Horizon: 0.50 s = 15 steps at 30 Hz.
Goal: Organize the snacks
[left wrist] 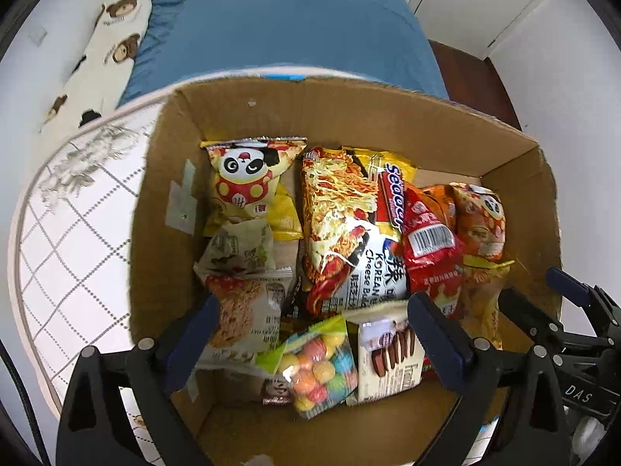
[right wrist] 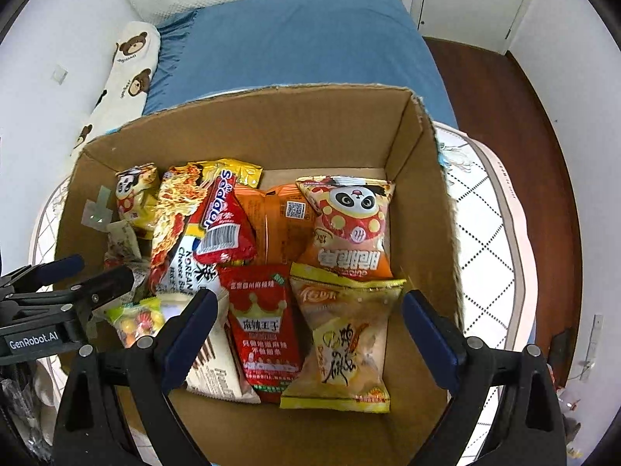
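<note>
Cardboard box (left wrist: pixel 186 147) on the bed holds all the snacks. Noodle pack (left wrist: pixel 345 225) is crinkly and light — grab an edge. Candy bag (left wrist: pixel 318 369) is slippery. Left gripper (left wrist: pixel 310 322) and right gripper (right wrist: pixel 306 318) — both spread wide, empty.

Brown box (right wrist: pixel 423 202), blue blanket (right wrist: pixel 302 35), white pillow (right wrist: pixel 132 66) with brown bears, yellow panda bag (left wrist: pixel 244 186), red bag (right wrist: pixel 264 334), rainbow candy balls (left wrist: pixel 318 372)

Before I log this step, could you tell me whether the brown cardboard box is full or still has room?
Still has room: snack packets cover the brown cardboard box floor in one loose layer, well below its walls.
</note>
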Each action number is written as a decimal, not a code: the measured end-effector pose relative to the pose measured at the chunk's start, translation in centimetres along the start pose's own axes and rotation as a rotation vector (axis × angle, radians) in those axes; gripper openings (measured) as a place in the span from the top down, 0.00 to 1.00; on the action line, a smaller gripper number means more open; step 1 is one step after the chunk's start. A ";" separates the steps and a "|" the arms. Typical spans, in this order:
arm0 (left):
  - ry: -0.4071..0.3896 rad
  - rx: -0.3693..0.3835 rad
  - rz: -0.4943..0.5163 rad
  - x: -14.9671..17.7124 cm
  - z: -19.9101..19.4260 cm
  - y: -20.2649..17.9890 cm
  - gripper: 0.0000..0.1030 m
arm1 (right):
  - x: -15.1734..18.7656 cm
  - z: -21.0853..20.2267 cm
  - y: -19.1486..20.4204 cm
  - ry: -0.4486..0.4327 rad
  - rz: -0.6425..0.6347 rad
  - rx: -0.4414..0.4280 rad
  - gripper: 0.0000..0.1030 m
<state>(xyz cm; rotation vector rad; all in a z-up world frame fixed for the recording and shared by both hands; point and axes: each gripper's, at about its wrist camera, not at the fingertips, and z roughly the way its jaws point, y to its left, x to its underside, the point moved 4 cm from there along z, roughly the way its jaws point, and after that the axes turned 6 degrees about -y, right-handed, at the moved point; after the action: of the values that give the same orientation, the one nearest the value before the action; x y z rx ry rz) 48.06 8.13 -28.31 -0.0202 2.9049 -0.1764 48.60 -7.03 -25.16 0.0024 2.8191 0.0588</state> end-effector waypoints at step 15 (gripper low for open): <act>-0.272 -0.040 0.019 7.1 -11.8 -1.4 0.03 | 6.1 -12.2 -0.5 -0.247 -0.006 -0.005 0.03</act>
<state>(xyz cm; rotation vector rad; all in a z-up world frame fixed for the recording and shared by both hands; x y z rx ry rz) 38.48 7.97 -18.39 -0.0211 2.6363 -0.1030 38.91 -7.95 -15.53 0.0005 2.5718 0.0601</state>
